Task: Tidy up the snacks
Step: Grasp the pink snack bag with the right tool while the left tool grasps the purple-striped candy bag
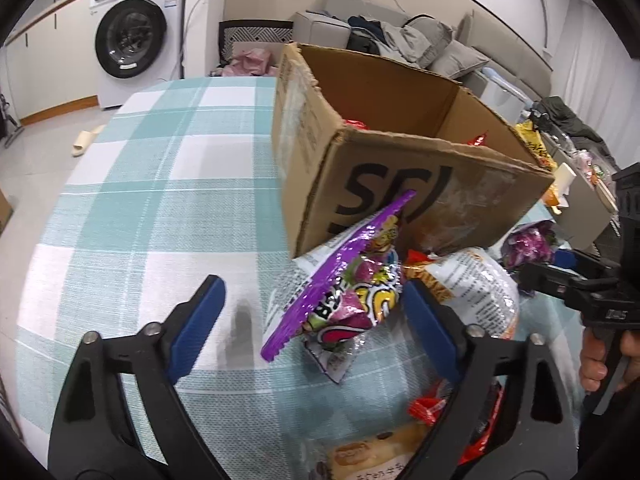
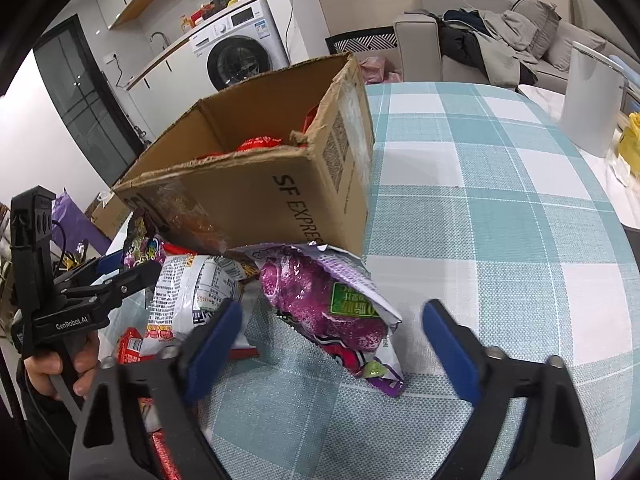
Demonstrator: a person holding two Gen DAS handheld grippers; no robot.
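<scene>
A living space with a washing machine (image 1: 130, 36) at the back left and a grey sofa (image 1: 432, 44) heaped with clothes at the back right surrounds a surface (image 1: 152, 184) covered in a teal-and-white checked cloth. On it stands an open cardboard box (image 1: 400, 160) with red packets showing inside, and a pile of snack bags lies against its near wall.

In the left wrist view, the left tool (image 1: 310, 322) points down at the pile with its blue pads standing well apart. Its left pad is over bare cloth; a purple snack bag (image 1: 352, 280), tilted with its sealed edge leaning up against the box, lies between the pads nearer the right one, which looks to be at or just beside the bag's edge. The left pad is clear of it, so nothing is gripped. To the right lies a white printed bag (image 1: 476, 280), and beyond it the right tool shows at the frame edge, held by a hand (image 1: 600, 360).

In the right wrist view, the white printed bag lies at left beside the left pad. The right tool (image 2: 332, 340) is likewise spread wide, and a magenta-and-purple bag (image 2: 332, 312) lies on the cloth between its pads, touching neither.
</scene>
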